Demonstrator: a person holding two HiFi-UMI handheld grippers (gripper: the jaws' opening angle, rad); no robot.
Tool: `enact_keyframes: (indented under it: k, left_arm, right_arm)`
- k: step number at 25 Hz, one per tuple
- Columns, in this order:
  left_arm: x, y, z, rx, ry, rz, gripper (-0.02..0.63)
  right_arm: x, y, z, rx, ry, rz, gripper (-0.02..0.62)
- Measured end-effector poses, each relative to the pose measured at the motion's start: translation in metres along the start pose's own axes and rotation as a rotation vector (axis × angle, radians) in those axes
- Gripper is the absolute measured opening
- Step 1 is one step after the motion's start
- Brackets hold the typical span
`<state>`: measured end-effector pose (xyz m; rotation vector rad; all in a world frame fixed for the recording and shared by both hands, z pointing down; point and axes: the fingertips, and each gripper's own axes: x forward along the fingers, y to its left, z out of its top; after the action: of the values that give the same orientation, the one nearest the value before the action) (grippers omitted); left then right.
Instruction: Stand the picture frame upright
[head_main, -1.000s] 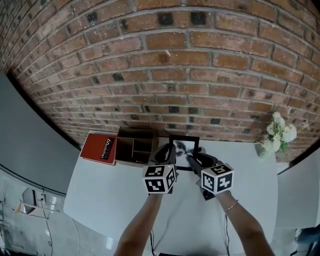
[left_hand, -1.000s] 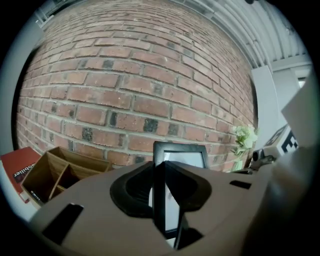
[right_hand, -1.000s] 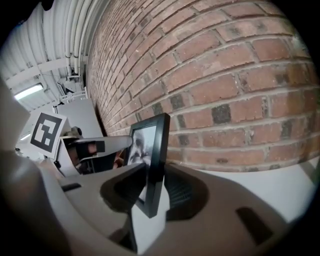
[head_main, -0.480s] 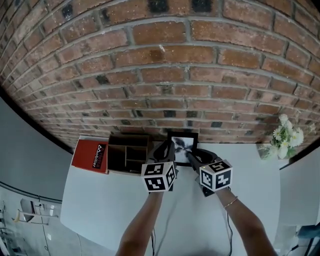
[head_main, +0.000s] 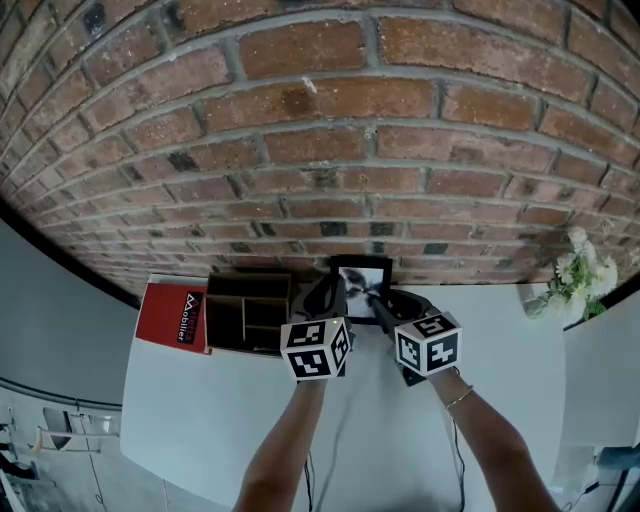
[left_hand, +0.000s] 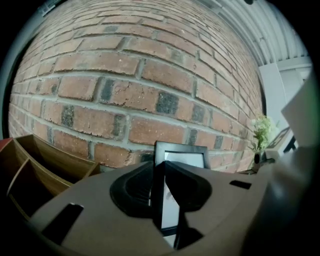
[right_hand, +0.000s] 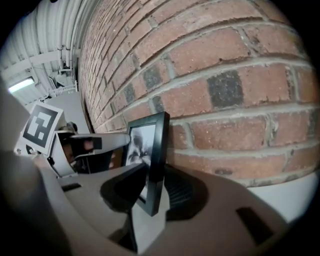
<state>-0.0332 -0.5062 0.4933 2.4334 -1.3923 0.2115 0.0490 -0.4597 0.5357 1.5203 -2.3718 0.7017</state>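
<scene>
A black picture frame (head_main: 362, 283) with a black-and-white photo stands upright on the white table (head_main: 200, 400), close to the brick wall. My left gripper (head_main: 336, 297) is shut on its left edge, and in the left gripper view the frame (left_hand: 181, 157) runs edge-on between the jaws of that gripper (left_hand: 163, 200). My right gripper (head_main: 388, 304) is shut on the right edge. In the right gripper view the frame (right_hand: 154, 142) rises from between the jaws of that gripper (right_hand: 152, 192). The frame's bottom edge is hidden behind the grippers.
A wooden compartment box (head_main: 248, 310) stands just left of the frame, with a red book (head_main: 175, 315) beside it. A small vase of white flowers (head_main: 572, 272) stands at the far right. The brick wall (head_main: 320, 150) runs directly behind the frame.
Both grippers have carried the frame a little farther back toward the wall, and it stands more upright. Both grips are unchanged.
</scene>
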Motion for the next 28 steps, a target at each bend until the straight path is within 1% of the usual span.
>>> enact_keyframes:
  k: [5, 14, 22, 28]
  left_arm:
    - [0.007, 0.005, -0.007, -0.017, 0.008, 0.011, 0.064]
    - [0.016, 0.006, -0.014, -0.01, 0.02, 0.012, 0.065]
    - [0.016, 0.007, -0.015, -0.022, 0.0, 0.036, 0.066]
    - [0.015, 0.007, -0.016, -0.035, 0.008, 0.039, 0.069]
  right_arm:
    - [0.01, -0.005, -0.004, 0.013, 0.017, 0.007, 0.117]
    - [0.021, -0.018, -0.009, 0.043, 0.029, -0.011, 0.117]
    - [0.024, -0.019, -0.011, 0.055, 0.023, 0.006, 0.117]
    - [0.023, -0.019, -0.009, 0.089, -0.003, 0.035, 0.117]
